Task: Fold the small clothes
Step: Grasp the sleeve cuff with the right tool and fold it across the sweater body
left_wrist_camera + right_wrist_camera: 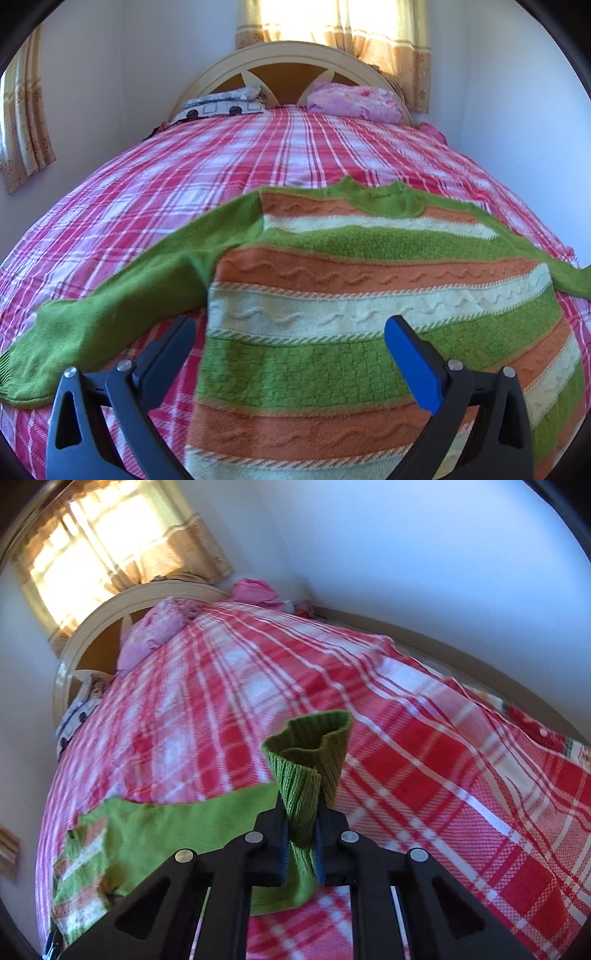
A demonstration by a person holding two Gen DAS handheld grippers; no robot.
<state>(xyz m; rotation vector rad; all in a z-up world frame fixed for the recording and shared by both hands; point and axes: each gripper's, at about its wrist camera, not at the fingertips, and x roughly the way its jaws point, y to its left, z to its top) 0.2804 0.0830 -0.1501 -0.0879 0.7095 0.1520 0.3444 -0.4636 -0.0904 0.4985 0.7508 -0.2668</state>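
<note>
A small knit sweater [369, 266] with green, orange and cream stripes lies flat on the red plaid bed [258, 147], collar toward the headboard. Its green left sleeve [110, 306] stretches out to the left. My left gripper [291, 332] is open and empty, hovering over the sweater's lower left part, with one finger over the bedspread and the other over the body. My right gripper [301, 823] is shut on the ribbed cuff of the green right sleeve [310, 753] and holds it lifted above the bed. The sweater body shows at lower left in the right wrist view [85, 867].
A curved cream headboard [288, 55] with curtains behind it stands at the far end. A grey patterned pillow [221, 103] and a pink bundle [354, 99] lie by it. White walls flank the bed. The plaid bedspread [443, 775] extends to the right of the sleeve.
</note>
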